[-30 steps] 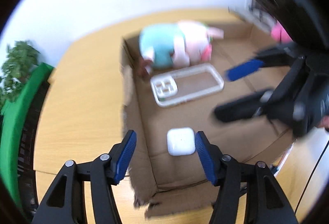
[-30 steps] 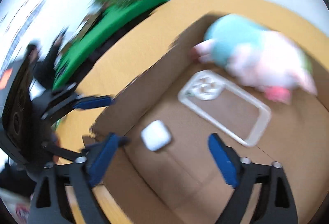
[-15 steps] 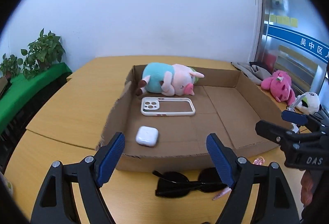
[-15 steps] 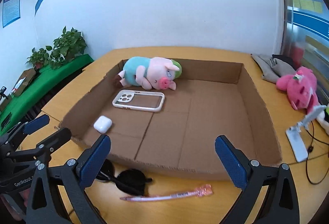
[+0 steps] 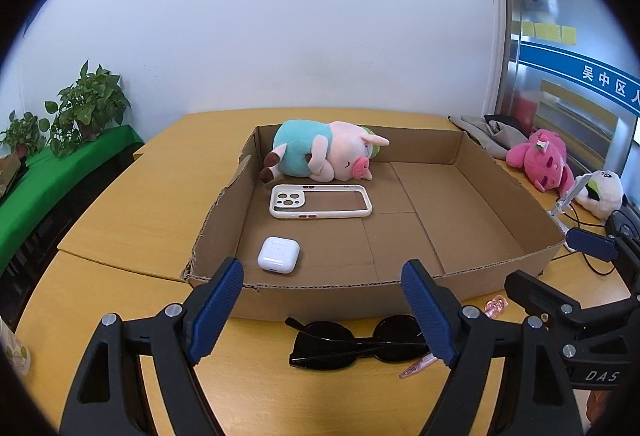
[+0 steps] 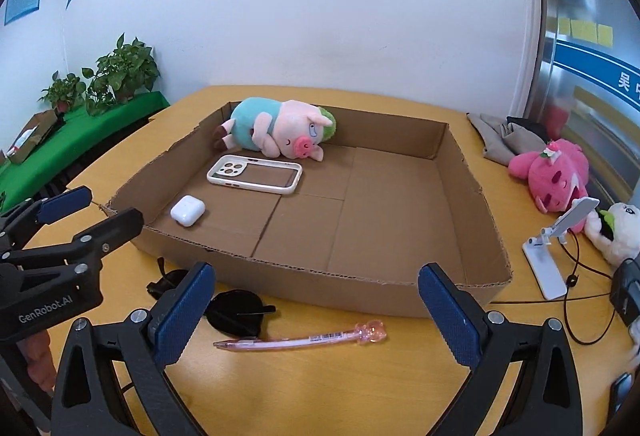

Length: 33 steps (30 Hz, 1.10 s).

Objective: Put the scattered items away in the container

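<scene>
Mid-task: left gripper (image 5: 322,310) and right gripper (image 6: 316,314) wide open, empty; next pickup, sunglasses (image 5: 360,348) or pen (image 6: 300,340), outside box (image 6: 320,276).

The cardboard box (image 6: 400,192) was seen lying open on the wooden table (image 6: 360,376). Inside the box, a plush pig (image 6: 276,134) was laid against the far-left corner, a white phone case (image 6: 254,174) was placed just in front of it, and a white earbud case (image 6: 187,210) was set near the left wall. Outside the box's near wall, black sunglasses (image 6: 236,312) and a pink pen (image 6: 300,339) were left on the table. The right gripper (image 6: 316,316) was held wide apart above the pen, nothing gripped. The left gripper (image 6: 88,208) was seen spread beside the box's near-left corner.
</scene>
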{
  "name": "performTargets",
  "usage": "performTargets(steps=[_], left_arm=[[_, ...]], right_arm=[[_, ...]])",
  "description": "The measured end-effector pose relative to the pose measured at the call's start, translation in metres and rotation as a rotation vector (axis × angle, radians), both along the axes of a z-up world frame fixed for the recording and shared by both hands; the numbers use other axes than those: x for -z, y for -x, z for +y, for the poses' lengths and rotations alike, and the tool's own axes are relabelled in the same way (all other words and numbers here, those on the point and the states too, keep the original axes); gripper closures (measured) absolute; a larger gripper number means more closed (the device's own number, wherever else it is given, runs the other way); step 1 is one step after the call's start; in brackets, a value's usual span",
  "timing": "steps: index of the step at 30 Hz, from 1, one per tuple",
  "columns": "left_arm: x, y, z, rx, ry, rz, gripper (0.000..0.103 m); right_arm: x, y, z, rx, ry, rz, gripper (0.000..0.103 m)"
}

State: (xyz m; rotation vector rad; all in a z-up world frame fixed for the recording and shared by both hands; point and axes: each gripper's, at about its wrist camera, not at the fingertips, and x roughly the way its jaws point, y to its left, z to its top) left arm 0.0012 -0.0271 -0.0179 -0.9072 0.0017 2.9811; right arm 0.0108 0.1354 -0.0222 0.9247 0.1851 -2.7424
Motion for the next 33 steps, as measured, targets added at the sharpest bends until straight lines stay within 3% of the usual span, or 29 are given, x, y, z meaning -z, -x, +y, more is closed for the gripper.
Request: performTargets(steps=[33], left_arm=[[0.012, -0.016, 0.014, 0.016, 0.019, -0.042, 0.022]], right_arm=[[0.004, -0.012, 0.014, -0.001, 0.028, -0.018, 0.0]])
